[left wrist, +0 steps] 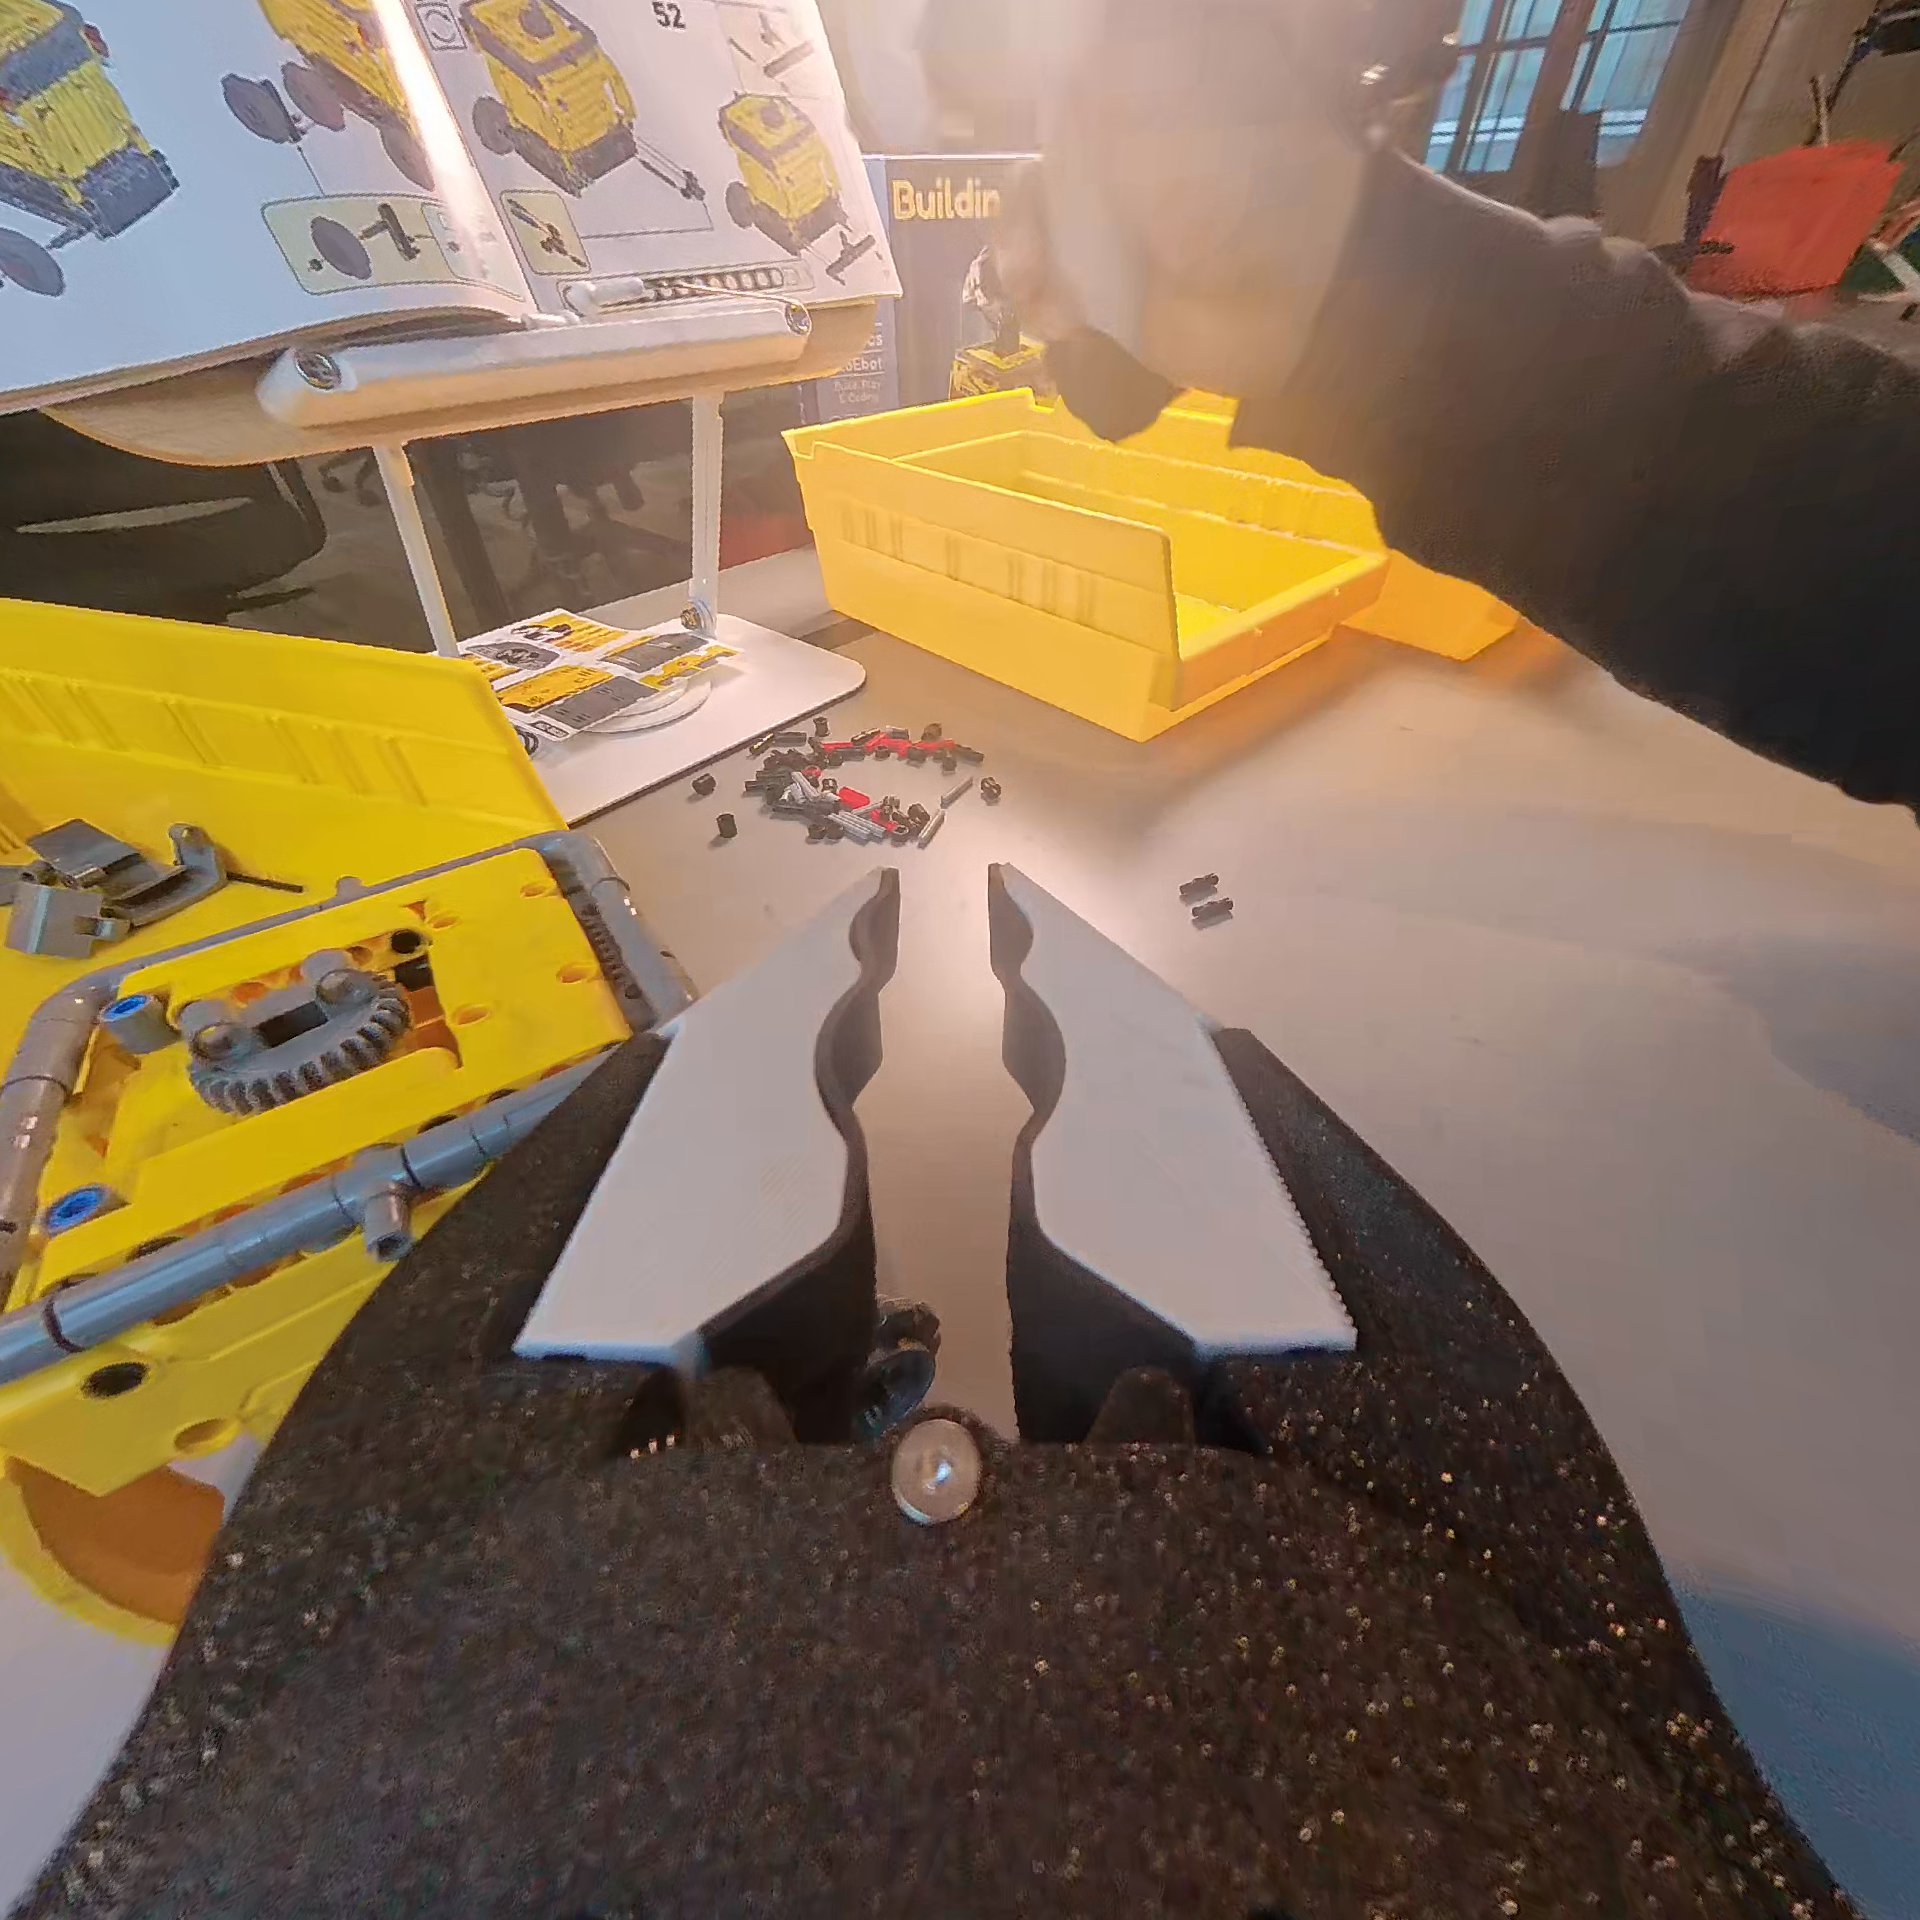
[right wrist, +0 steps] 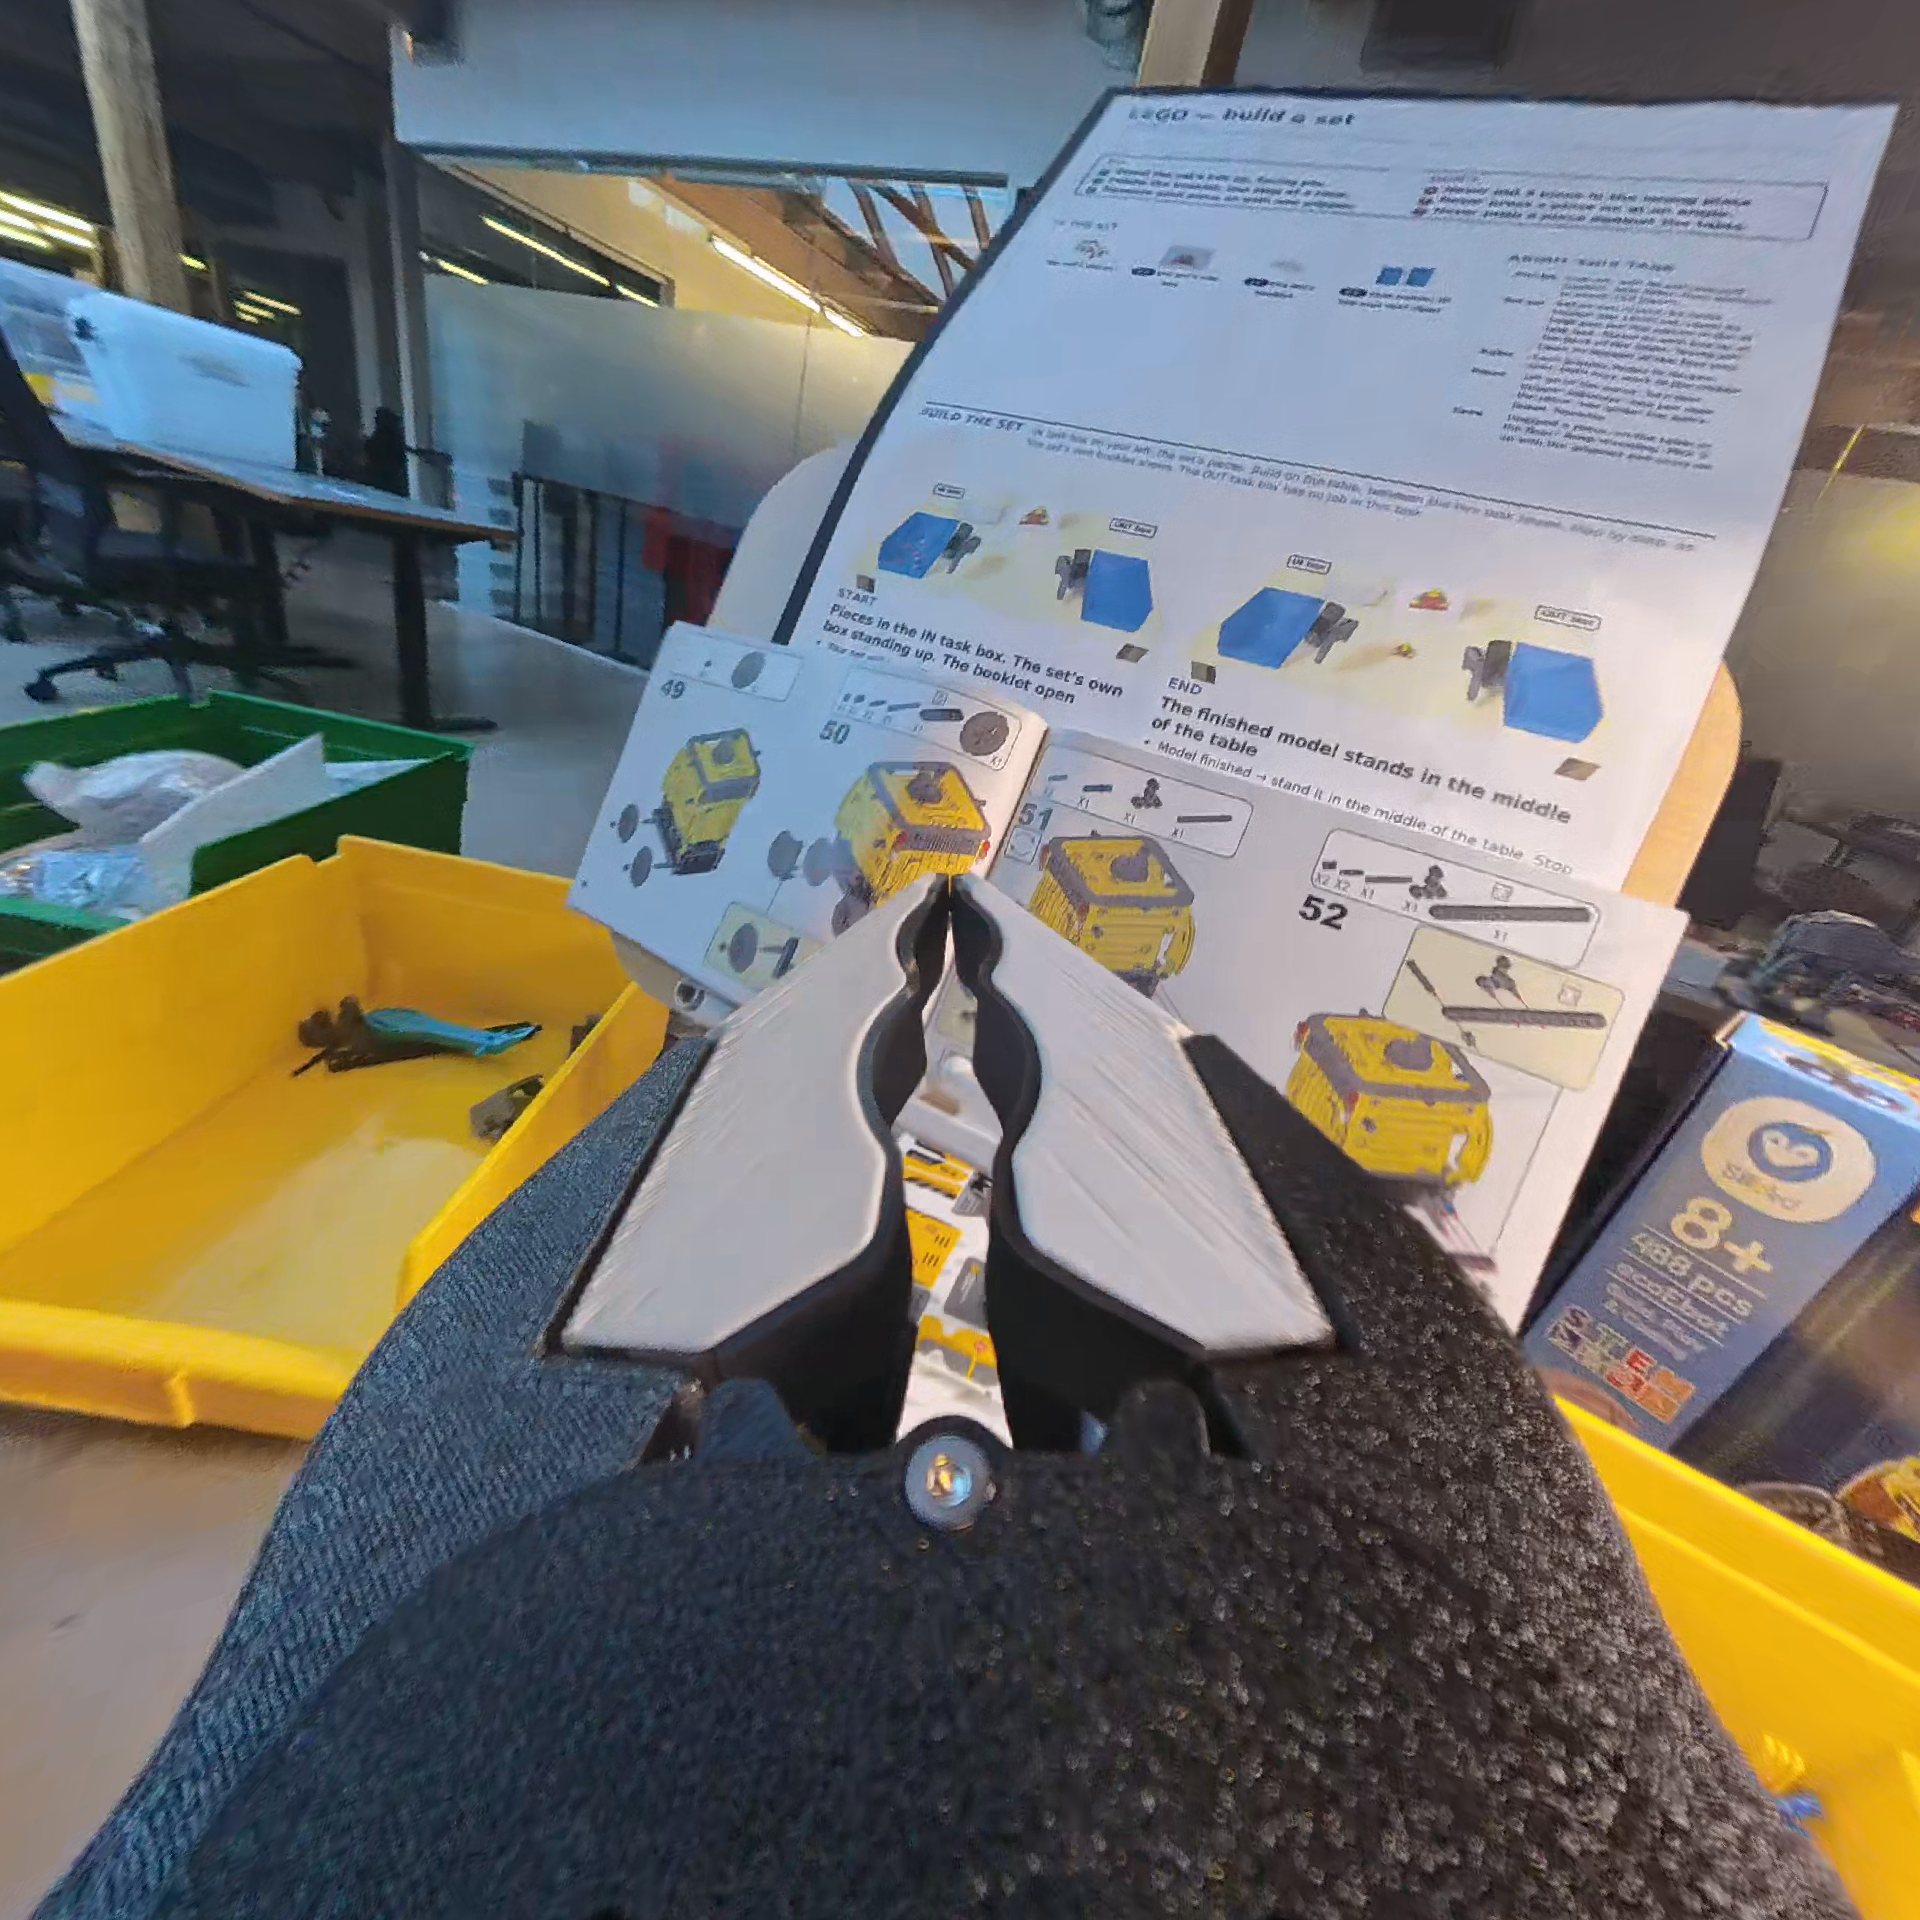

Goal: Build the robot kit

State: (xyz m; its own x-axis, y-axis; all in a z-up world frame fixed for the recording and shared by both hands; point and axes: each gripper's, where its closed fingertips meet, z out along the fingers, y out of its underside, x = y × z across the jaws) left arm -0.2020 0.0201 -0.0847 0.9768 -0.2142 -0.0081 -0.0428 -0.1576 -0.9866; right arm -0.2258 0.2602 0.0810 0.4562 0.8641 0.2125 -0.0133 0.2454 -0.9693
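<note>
Left gripper (left wrist: 943, 883): fingers slightly parted, empty; small loose parts (left wrist: 857, 792) just ahead at frame centre, yellow model (left wrist: 312, 1049) at left. Right gripper (right wrist: 948, 891): tips closed, empty, raised before booklet (right wrist: 1143, 894).

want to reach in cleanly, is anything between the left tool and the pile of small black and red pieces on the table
Nothing visible does. The left tool is open and empty, pointing at the pile of small pieces just beyond its tips, with only bare table between. The yellow model sits off to its left, clear of that line.

Open booklet (right wrist: 1278, 977) with printed step numbers, lettered instruction sheet (right wrist: 1299, 436) behind, blue box (right wrist: 1704, 1226) with lettering
</note>
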